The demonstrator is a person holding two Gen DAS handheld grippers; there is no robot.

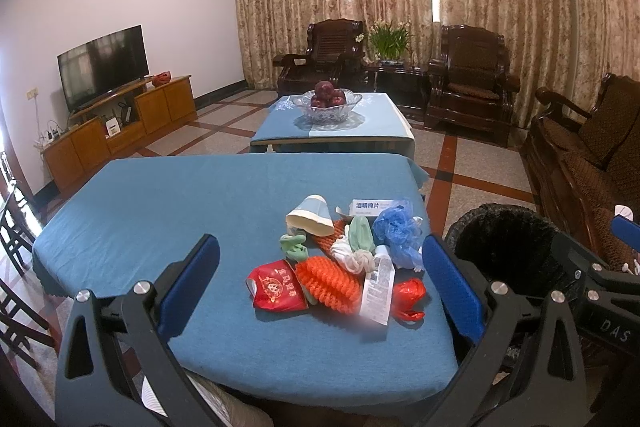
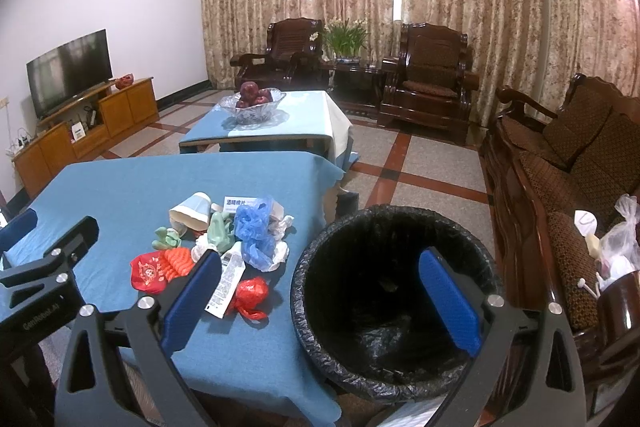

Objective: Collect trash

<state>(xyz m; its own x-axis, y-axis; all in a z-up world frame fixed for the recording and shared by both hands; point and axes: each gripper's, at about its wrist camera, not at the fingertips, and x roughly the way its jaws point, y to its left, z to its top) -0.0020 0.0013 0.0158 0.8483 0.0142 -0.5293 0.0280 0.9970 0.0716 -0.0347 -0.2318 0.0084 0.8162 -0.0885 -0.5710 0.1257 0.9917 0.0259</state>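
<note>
The left gripper (image 1: 320, 287) hangs over the near edge of the blue-clothed surface (image 1: 160, 211), its jaws spread wide and empty with the trash pile framed between them. The right gripper (image 2: 320, 299) also has its jaws wide and empty; it sits further right, over the gap between the surface and the trash bin (image 2: 394, 307).

Only the right wrist view looks down into the bin: a black liner, with crumpled black plastic low inside, standing on the floor just beside the surface's right edge. The left wrist view catches only part of the bin's rim. The right view alone also shows clear plastic bags (image 2: 618, 239) on the sofa (image 2: 560, 155).

The trash lies in one loose heap near the right side of the surface. In it can be counted:
- one tipped paper cup (image 1: 311, 215)
- one white box with blue print (image 1: 370, 207)
- one crumpled blue plastic bag (image 1: 398, 233)
- one red printed packet (image 1: 276, 287)
- one orange foam net (image 1: 328, 281)
- one white tube (image 1: 378, 287)
- one small red plastic bag (image 1: 408, 293)
- two green scraps (image 1: 294, 245)

Beyond stands one fruit bowl (image 1: 326, 103) on a second table.
</note>
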